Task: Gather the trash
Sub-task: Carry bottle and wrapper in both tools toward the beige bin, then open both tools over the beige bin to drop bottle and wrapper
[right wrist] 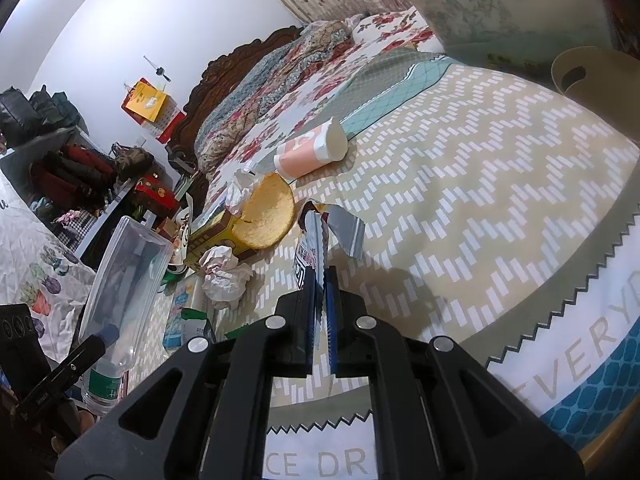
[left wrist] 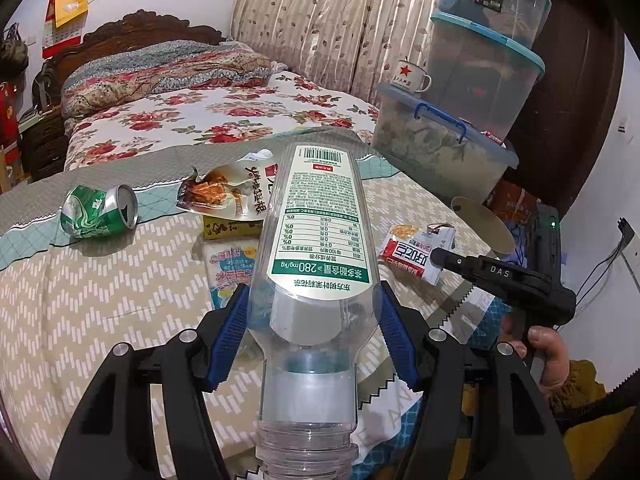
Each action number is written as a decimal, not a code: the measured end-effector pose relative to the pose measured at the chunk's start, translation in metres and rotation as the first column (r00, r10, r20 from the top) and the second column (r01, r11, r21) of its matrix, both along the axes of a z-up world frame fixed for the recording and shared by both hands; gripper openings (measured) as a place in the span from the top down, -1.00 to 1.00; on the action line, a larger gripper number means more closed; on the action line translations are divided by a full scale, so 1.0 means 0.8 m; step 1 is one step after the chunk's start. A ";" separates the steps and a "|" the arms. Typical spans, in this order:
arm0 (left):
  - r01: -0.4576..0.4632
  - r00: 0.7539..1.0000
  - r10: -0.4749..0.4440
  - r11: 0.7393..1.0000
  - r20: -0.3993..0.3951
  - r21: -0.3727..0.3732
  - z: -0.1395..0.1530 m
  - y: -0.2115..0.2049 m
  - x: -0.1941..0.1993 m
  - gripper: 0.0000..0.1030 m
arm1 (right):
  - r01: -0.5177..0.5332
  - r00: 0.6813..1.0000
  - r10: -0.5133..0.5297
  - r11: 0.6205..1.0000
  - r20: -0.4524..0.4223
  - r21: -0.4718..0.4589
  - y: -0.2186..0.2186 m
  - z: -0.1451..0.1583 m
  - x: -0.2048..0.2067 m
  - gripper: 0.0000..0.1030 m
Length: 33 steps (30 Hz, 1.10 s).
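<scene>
Clear plastic bottle (left wrist: 316,264) sits clamped between the left gripper's (left wrist: 314,334) blue pads, neck toward the camera, lifted off the bed cover (left wrist: 100,312). Right of the bottle, the right gripper (right wrist: 320,300) pinches a snack wrapper (right wrist: 314,240) (both trash, seemingly gathered for disposal).

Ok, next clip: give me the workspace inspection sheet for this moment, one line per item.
Surface: patterned bed cover, cluttered.
Job's things: clear plastic bottle in left claw; red-white snack wrapper pinched in right claw.
Clutter: crushed green can, brown snack pouch, tipped paper cup, crumpled tissue, round cracker.
Grippers: left shut on bottle; right shut on wrapper.
Cables: dark leads at wall outlet.
Surroundings: stacked storage boxes, enamel mug, curtain.
</scene>
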<state>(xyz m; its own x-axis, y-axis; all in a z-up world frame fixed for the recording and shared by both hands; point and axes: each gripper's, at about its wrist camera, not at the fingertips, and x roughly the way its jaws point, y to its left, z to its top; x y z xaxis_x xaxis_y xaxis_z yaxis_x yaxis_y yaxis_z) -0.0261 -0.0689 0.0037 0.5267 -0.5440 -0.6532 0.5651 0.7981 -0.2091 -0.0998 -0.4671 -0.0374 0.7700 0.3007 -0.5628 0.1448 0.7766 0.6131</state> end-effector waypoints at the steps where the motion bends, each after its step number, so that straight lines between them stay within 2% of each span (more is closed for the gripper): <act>1: 0.000 1.000 0.000 1.000 0.000 0.001 -0.001 0.000 0.001 -0.16 | 0.002 1.000 -0.002 1.000 0.001 0.000 -0.001 0.000 0.000 0.86; 13: 0.055 0.998 -0.054 0.998 -0.027 0.020 -0.004 -0.030 0.015 -0.16 | 0.049 0.998 -0.048 0.999 0.026 -0.015 -0.025 0.005 -0.019 0.86; 18: 0.124 0.990 -0.121 0.992 -0.071 0.031 -0.003 -0.074 0.034 -0.16 | 0.095 0.994 -0.093 0.995 0.053 -0.030 -0.052 0.013 -0.033 0.86; 22: 0.193 0.978 -0.187 0.980 -0.097 0.056 0.001 -0.125 0.044 -0.16 | 0.166 0.983 -0.162 0.986 0.083 -0.034 -0.094 0.017 -0.052 0.86; 25: 0.277 0.957 -0.268 0.958 -0.109 0.074 0.007 -0.186 0.050 -0.16 | 0.230 0.969 -0.226 0.973 0.095 -0.032 -0.129 0.018 -0.068 0.86; 28: 0.351 0.933 -0.340 0.932 -0.120 0.089 0.008 -0.247 0.055 -0.16 | 0.322 0.942 -0.317 0.946 0.109 -0.040 -0.177 0.019 -0.090 0.86; 31: 0.439 0.893 -0.424 0.894 -0.149 0.087 0.005 -0.327 0.062 -0.16 | 0.425 0.902 -0.418 0.903 0.110 -0.059 -0.229 0.021 -0.111 0.86; 33: 0.503 0.857 -0.483 0.859 -0.178 0.091 -0.001 -0.393 0.065 -0.16 | 0.475 0.878 -0.467 0.877 0.103 -0.076 -0.259 0.019 -0.119 0.86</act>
<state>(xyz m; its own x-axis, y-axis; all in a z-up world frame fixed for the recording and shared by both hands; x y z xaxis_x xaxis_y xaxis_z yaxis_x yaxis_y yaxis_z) 0.0259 -0.3832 0.0026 0.1069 -0.6126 -0.7832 0.8634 0.4477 -0.2324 -0.1950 -0.6745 -0.0219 0.8500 -0.1613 -0.5014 0.4625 0.6842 0.5640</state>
